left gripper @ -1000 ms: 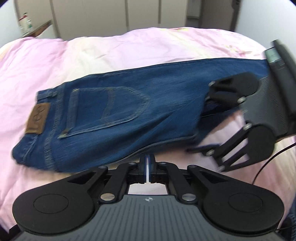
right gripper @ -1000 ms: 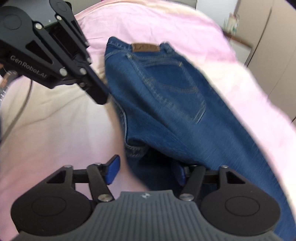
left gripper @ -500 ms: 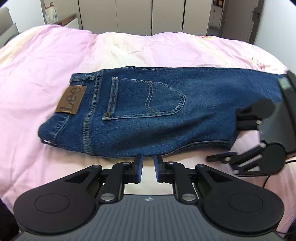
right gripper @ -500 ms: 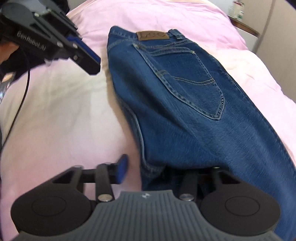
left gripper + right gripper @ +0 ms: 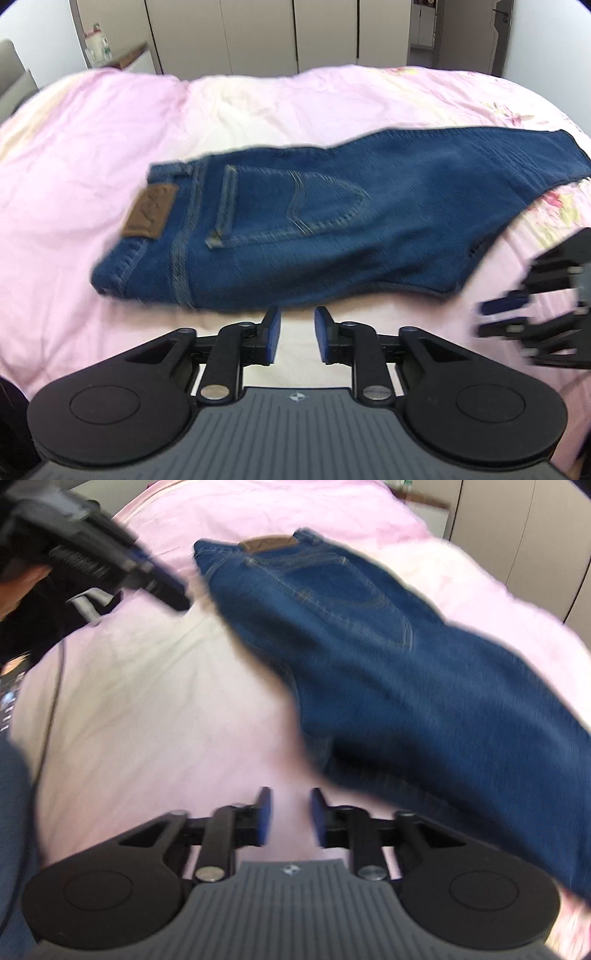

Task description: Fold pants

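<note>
Blue jeans (image 5: 332,225) lie folded lengthwise on the pink bed, back pocket up, brown waistband patch (image 5: 149,212) at the left. In the right wrist view the jeans (image 5: 388,657) run from far centre to near right. My left gripper (image 5: 297,336) is open and empty, just short of the jeans' near edge. It also shows in the right wrist view (image 5: 155,583) at upper left. My right gripper (image 5: 288,821) is open and empty over bare sheet, left of the jeans. It also shows blurred in the left wrist view (image 5: 517,317) at the right edge.
The pink bedspread (image 5: 92,122) covers the whole bed. Cupboard doors (image 5: 258,33) stand behind the bed, with a side table with bottles (image 5: 99,44) at far left. A black cable (image 5: 55,686) trails over the sheet at the left.
My left gripper opened wider and drew back from the jeans. My right gripper let go of the jeans' edge, narrowed its jaws and pulled away onto bare sheet. Both views are motion-blurred.
</note>
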The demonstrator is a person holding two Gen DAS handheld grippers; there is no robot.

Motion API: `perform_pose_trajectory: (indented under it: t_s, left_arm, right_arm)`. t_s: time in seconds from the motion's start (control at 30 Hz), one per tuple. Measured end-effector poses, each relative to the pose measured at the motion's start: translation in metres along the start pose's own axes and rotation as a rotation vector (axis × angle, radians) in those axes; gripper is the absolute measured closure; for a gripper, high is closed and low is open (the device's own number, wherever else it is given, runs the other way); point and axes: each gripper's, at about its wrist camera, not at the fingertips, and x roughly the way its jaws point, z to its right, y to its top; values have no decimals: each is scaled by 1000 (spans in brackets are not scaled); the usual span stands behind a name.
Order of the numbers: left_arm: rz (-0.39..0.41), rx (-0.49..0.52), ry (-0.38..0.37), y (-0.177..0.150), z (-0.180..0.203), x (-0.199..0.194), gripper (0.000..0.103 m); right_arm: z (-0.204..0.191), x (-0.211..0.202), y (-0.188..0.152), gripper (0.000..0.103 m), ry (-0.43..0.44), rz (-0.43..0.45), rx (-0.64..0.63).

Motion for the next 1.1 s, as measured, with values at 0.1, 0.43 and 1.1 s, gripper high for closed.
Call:
perform_pose_trajectory:
  t_s: [0.1, 0.43, 1.1]
  left_arm:
    - [46, -22, 65, 18, -17, 6, 54]
    - [81, -167, 157, 92, -100, 83, 17]
    - [94, -370, 168, 103, -137, 169, 69]
  right_arm:
    - [18, -28, -6, 90, -19, 39, 22]
    - [163, -25, 49, 67, -235, 95, 210]
    - [225, 122, 119, 77, -278, 81, 341]
